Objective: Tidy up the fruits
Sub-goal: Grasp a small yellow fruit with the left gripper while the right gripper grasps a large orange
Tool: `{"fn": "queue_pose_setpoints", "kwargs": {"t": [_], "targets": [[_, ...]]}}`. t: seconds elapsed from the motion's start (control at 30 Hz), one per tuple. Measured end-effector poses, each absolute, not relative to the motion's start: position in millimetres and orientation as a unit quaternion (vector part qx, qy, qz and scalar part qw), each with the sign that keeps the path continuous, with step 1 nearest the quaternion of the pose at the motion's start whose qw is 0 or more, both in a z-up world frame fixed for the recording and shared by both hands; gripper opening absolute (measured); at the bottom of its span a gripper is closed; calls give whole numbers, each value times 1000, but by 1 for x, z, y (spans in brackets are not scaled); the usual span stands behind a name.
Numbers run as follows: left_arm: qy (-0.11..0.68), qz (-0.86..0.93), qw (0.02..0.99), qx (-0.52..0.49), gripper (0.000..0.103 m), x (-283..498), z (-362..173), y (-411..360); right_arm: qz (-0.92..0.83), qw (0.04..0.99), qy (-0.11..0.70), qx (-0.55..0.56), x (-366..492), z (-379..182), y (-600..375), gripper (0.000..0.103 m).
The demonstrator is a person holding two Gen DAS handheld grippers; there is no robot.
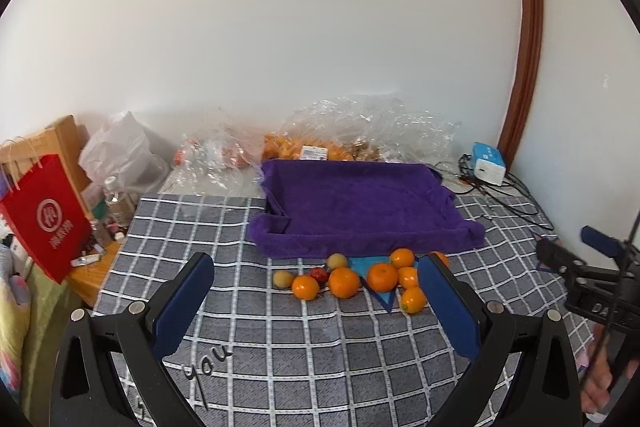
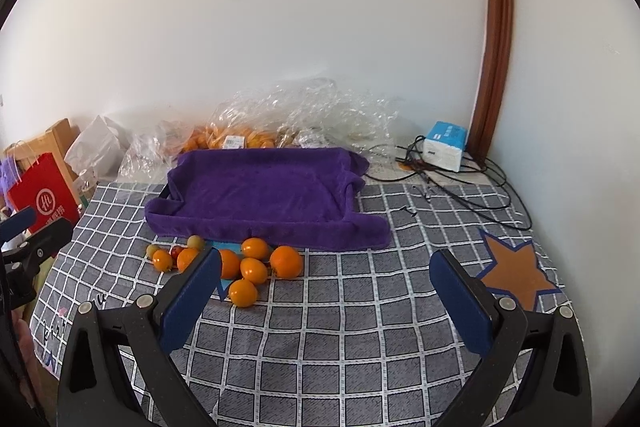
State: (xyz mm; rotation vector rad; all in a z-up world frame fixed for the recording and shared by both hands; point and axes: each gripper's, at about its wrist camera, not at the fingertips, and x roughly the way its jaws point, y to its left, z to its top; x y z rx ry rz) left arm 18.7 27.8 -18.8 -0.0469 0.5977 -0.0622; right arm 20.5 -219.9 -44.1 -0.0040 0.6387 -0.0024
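Several oranges (image 1: 344, 281) (image 2: 286, 261), two small yellow-green fruits (image 1: 283, 279) (image 2: 153, 250) and one small red fruit (image 1: 318, 274) (image 2: 176, 251) lie loose on the checked cloth, just in front of a tray lined with a purple towel (image 1: 360, 211) (image 2: 260, 195). The tray holds nothing. My left gripper (image 1: 316, 299) is open and empty, above the cloth short of the fruit. My right gripper (image 2: 326, 295) is open and empty, to the right of the fruit pile. Each gripper shows at the edge of the other's view.
Clear plastic bags with more oranges (image 1: 304, 151) (image 2: 236, 141) lie behind the tray by the wall. A white and blue box with black cables (image 1: 488, 165) (image 2: 444, 147) sits back right. A red paper bag (image 1: 48, 219) and bottles stand left, off the bed edge.
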Motion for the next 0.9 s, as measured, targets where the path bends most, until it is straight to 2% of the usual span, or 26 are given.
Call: {"fn": "queue_pose_setpoints", "kwargs": {"t": [0.13, 0.2, 0.37, 0.43, 0.53, 0.6, 0.7, 0.77, 0.83, 0.9], "targets": [[294, -33, 954, -46, 98, 28, -26, 36, 20, 943, 332, 12, 39, -60, -220, 98], [305, -40, 951, -40, 98, 36, -33, 38, 26, 939, 343, 20, 48, -70, -220, 92], [324, -35, 944, -49, 97, 56, -55, 50, 32, 931, 361, 33, 72, -97, -222, 88], [328, -31, 943, -49, 91, 64, -64, 55, 31, 930, 365, 39, 80, -107, -223, 83], [340, -23, 939, -51, 90, 75, -80, 61, 38, 922, 382, 49, 95, -125, -226, 69], [343, -14, 938, -51, 89, 81, -90, 63, 47, 915, 398, 47, 107, -139, -225, 54], [350, -5, 936, -44, 82, 90, -103, 65, 62, 907, 413, 46, 122, -153, -221, 51], [361, -1, 932, -43, 81, 96, -111, 67, 78, 903, 420, 45, 130, -161, -218, 50], [369, -7, 928, -48, 69, 101, -117, 69, 91, 900, 424, 46, 136, -167, -215, 50], [382, -12, 922, -59, 67, 107, -124, 73, 97, 895, 434, 41, 144, -174, -210, 50]]}}
